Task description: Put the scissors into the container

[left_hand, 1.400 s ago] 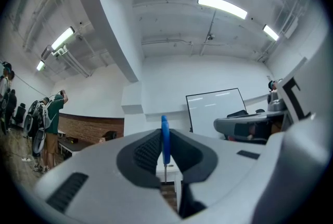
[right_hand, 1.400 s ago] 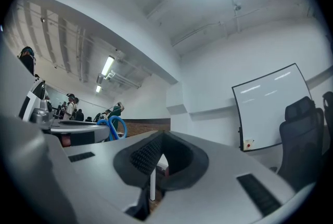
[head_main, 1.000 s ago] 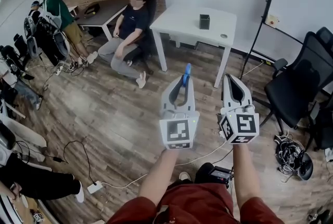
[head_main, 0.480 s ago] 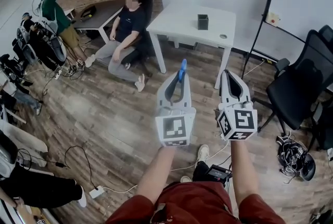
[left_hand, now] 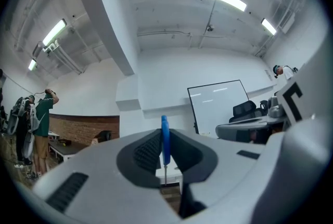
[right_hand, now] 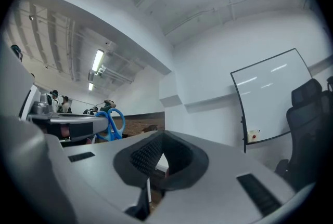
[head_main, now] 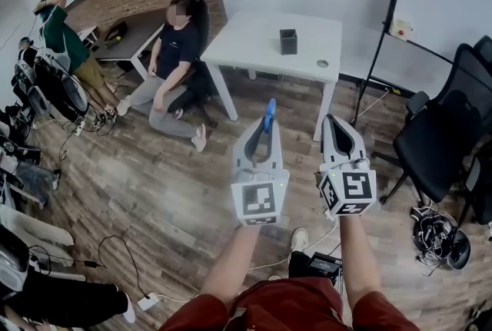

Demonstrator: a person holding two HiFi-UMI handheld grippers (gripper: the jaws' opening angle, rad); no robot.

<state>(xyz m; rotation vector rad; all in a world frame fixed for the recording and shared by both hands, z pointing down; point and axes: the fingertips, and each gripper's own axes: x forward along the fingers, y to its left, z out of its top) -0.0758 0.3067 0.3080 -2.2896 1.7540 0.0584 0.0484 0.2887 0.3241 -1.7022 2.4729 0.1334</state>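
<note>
Blue-handled scissors (head_main: 269, 111) stick up from my left gripper (head_main: 265, 128), which is shut on them; the handle (left_hand: 165, 139) shows edge-on between the dark pads. Both grippers hang in the air over the wooden floor, side by side. My right gripper (head_main: 340, 122) is shut with nothing in it. In the right gripper view the blue handle loops of the scissors (right_hand: 110, 123) show to the left. The black container (head_main: 288, 41) stands upright on the white table (head_main: 246, 41) well ahead of both grippers.
A small round object (head_main: 322, 64) lies on the table right of the container. A seated person (head_main: 173, 68) is left of the table. Black office chairs (head_main: 442, 134) stand at the right, a whiteboard stand (head_main: 384, 30) behind. Cables (head_main: 115, 245) run over the floor.
The table and seated person have shifted slightly left and nearer in the head view. Both grippers stay side by side, the left still gripping the scissors.
</note>
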